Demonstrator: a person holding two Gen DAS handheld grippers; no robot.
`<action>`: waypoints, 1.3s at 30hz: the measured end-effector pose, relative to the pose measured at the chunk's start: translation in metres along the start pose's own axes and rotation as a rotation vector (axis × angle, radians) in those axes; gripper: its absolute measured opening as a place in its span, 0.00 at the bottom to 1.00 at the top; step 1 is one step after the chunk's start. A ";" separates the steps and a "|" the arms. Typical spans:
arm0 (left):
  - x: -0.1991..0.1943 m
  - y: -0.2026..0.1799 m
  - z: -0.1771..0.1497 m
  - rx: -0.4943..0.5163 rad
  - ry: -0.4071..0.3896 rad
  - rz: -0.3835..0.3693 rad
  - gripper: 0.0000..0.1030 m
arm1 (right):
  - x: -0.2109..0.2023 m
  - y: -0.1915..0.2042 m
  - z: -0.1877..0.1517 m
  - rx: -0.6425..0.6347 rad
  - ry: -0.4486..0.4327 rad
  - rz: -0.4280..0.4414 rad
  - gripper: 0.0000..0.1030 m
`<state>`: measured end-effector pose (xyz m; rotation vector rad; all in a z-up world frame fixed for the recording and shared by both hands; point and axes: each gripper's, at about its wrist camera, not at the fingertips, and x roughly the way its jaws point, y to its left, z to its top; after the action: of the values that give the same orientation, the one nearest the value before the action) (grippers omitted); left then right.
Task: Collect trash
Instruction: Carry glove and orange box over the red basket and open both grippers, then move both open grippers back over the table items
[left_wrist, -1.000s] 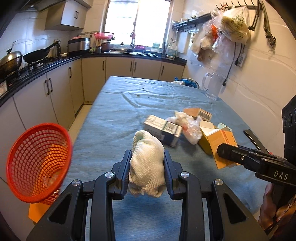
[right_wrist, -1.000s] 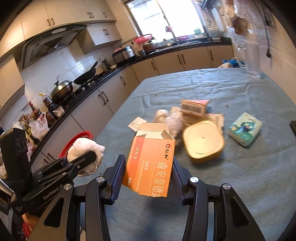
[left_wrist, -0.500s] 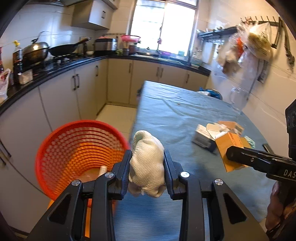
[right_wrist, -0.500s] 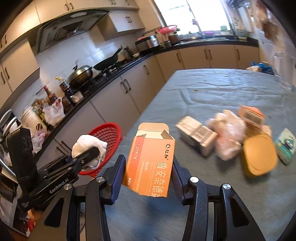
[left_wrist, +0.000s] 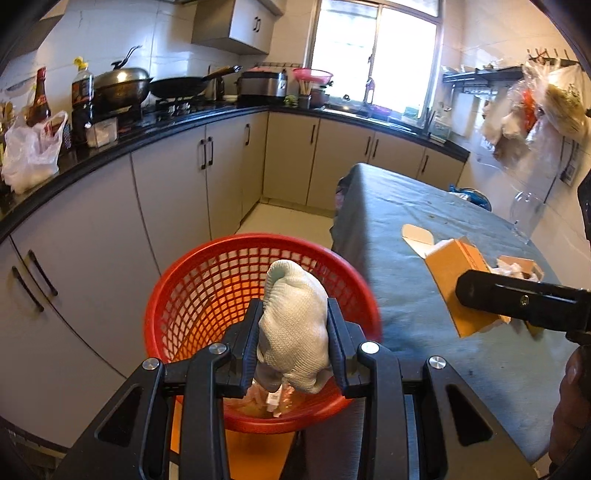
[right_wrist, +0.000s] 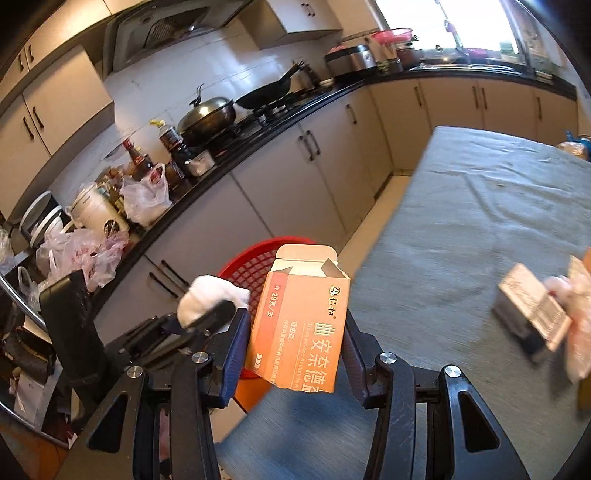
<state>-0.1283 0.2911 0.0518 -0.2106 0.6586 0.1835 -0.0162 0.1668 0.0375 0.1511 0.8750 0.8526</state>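
My left gripper (left_wrist: 293, 326) is shut on a wadded white cloth (left_wrist: 293, 325) and holds it right over the mouth of the red mesh basket (left_wrist: 207, 284), which has some scraps at its bottom. In the right wrist view my right gripper (right_wrist: 293, 328) is shut on an open orange carton (right_wrist: 301, 325) above the table's near corner, just right of the basket (right_wrist: 255, 266). The left gripper with the cloth (right_wrist: 210, 295) shows at that view's left. From the left wrist view the carton (left_wrist: 452, 277) and one right finger (left_wrist: 517, 299) appear on the right.
The grey-blue table (right_wrist: 480, 206) carries a small printed box (right_wrist: 532, 314) and crumpled plastic at its right side. Cabinets and a black counter (left_wrist: 147, 136) with pots, bottles and bags run along the left. A narrow floor strip (left_wrist: 288, 221) lies between cabinets and table.
Both grippers swung left, from over the table toward the red basket. The cloth now hangs over the basket's mouth, and the carton has come to the table's corner beside it. Both grips are unchanged.
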 end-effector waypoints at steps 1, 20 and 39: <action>0.004 0.002 0.001 -0.003 0.007 0.004 0.31 | 0.007 0.002 0.002 0.009 0.013 0.010 0.50; 0.034 0.036 0.004 -0.058 0.062 0.031 0.46 | 0.088 0.004 0.021 0.048 0.155 0.005 0.52; 0.007 -0.045 0.003 0.007 0.032 -0.099 0.57 | -0.035 -0.057 -0.023 0.128 0.012 -0.059 0.52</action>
<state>-0.1104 0.2491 0.0554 -0.2393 0.6786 0.0825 -0.0112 0.0992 0.0188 0.2304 0.9410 0.7432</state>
